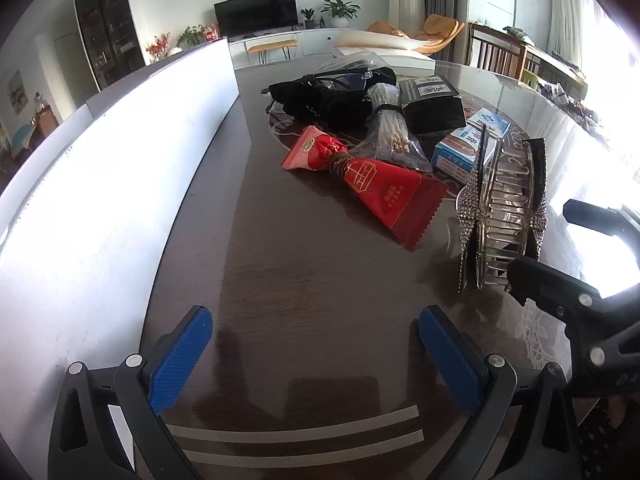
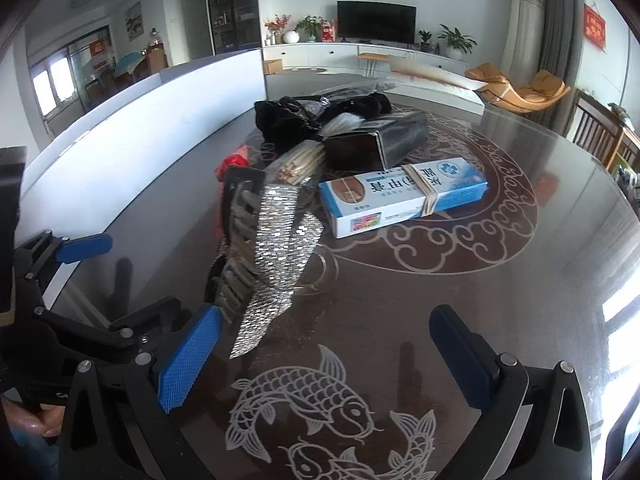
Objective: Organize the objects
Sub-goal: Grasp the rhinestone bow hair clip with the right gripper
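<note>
The left gripper (image 1: pixel 316 344) is hovering low over the near part of the dark wooden table (image 1: pixel 304 280) with its blue-padded jaws spread wide and nothing between them. The right gripper (image 2: pixel 324 356) is likewise holding its jaws wide apart over the glass-topped table, above a pale fish pattern (image 2: pixel 316 404) lying under the glass.

A rhinestone hair claw (image 2: pixel 276 248) is standing on the table just ahead of the right gripper's left finger, very near it; whether they are touching cannot be told. In the left wrist view the same clip (image 1: pixel 504 216) is sitting to the right, beyond the left gripper's reach.

Behind the clip, toward the table's middle, a red foil packet (image 1: pixel 380 192) tied at its neck is lying flat. A clear bag of pale sticks (image 1: pixel 390 136) is resting beside it. A blue and white box (image 2: pixel 404 196) bound with a rubber band is showing Chinese print and a round blue emblem; the characters are not clear enough to read. Farther on, a black box (image 2: pixel 380 140) and a black cloth bundle (image 2: pixel 320 116) are lying together.

A white board (image 1: pixel 120 168) is running along the table's left edge. Across the room a television (image 2: pixel 376 22) is standing on a long white cabinet, with potted plants (image 2: pixel 456 42) and an orange lounge chair (image 2: pixel 520 84) nearby.
</note>
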